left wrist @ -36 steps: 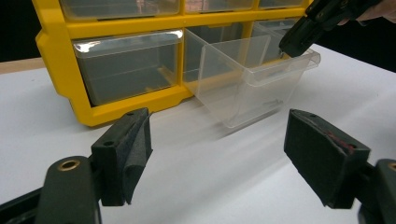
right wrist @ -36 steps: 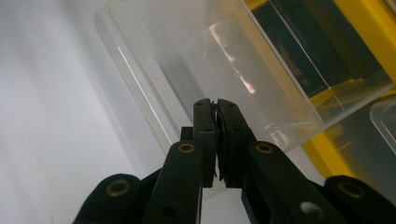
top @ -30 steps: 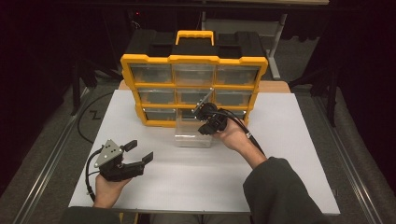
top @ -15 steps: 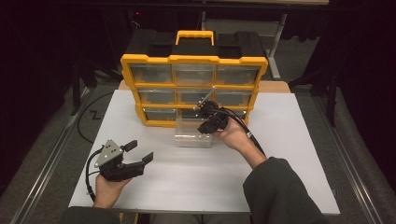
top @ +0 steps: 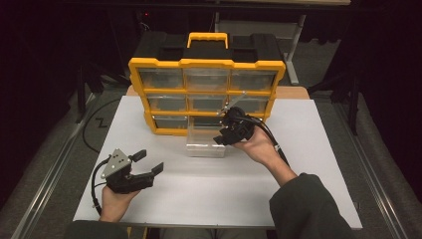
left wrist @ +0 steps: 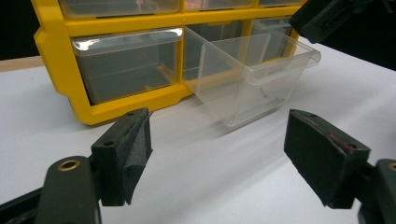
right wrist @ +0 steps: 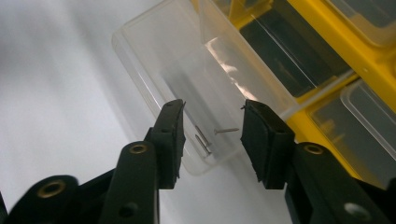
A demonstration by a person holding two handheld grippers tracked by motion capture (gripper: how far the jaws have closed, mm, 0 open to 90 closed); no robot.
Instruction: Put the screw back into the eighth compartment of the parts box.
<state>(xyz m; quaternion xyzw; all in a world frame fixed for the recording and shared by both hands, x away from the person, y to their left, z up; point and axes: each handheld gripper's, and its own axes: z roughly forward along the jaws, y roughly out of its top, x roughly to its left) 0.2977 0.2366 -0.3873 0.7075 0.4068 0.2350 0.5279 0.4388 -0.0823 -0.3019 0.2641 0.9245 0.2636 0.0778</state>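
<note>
The right gripper (top: 224, 133) hovers over the right end of a clear plastic drawer (top: 205, 144). Its jaws have just been opening, and they stand apart with nothing pressed between the pads. In the right gripper view, a few small nails (right wrist: 205, 140) lie on the floor of the drawer just below the gap between the jaws.

The drawer is pulled most of the way out of the bottom row of a yellow organizer (top: 206, 94) and rests on the white desk (top: 308, 164). Directly behind the gripper rise the organizer's yellow front frame and its other clear drawers, which are closed. A black cable trails from the gripper along the person's right forearm.

The left gripper (top: 148, 162) sits well apart, low on the left part of the desk, its jaws wide open and empty. From the left gripper view, they point toward the drawer across bare desk.
</note>
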